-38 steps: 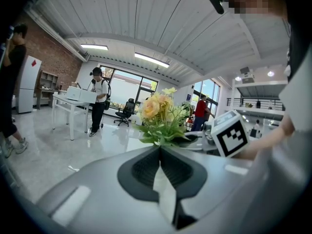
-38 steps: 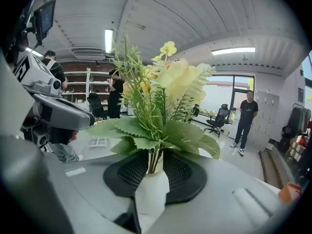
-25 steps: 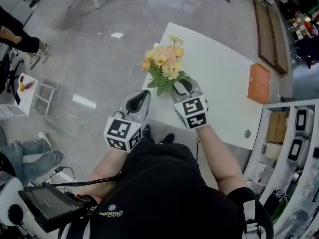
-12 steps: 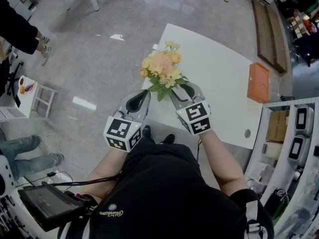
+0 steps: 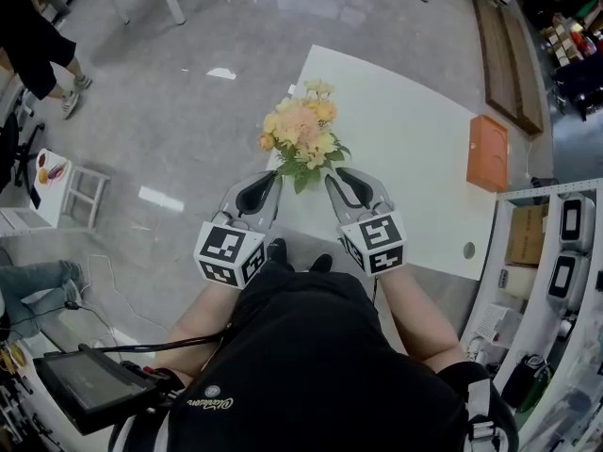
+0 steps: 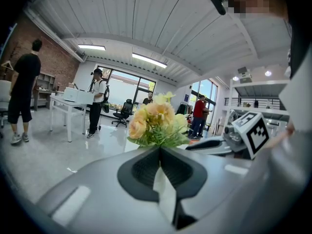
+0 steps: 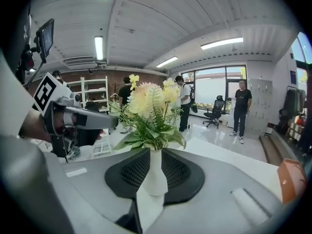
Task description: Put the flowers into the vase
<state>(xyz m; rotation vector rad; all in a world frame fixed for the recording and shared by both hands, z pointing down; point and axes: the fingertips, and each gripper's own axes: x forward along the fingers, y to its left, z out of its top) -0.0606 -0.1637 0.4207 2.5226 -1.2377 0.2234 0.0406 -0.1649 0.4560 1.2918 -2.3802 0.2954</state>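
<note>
1. Vase is hidden in the head view. The flowers cover it from above, so only the bouquet shows, near the front edge of the white table.
2. The left gripper view does not show it either: that gripper's own grey jaws block everything below the blooms.
3. The left gripper points at the bouquet from the left. Its jaw tips meet and nothing is between them. It is near the leaves but apart from them.
4. The right gripper is on the other side of the bouquet. Its jaws are partly apart and have just been closing. The vase shows in the gap, but it seems to stand just beyond the tips, and the pads do not press on it.
5. Only the right gripper view shows that the vase is white, narrow-necked and upright on the table, with the stems in its neck.
6. Each gripper view catches the other gripper at its edge.
7. Only the head view shows the orange box, farther along the table and well apart from the vase.
</note>
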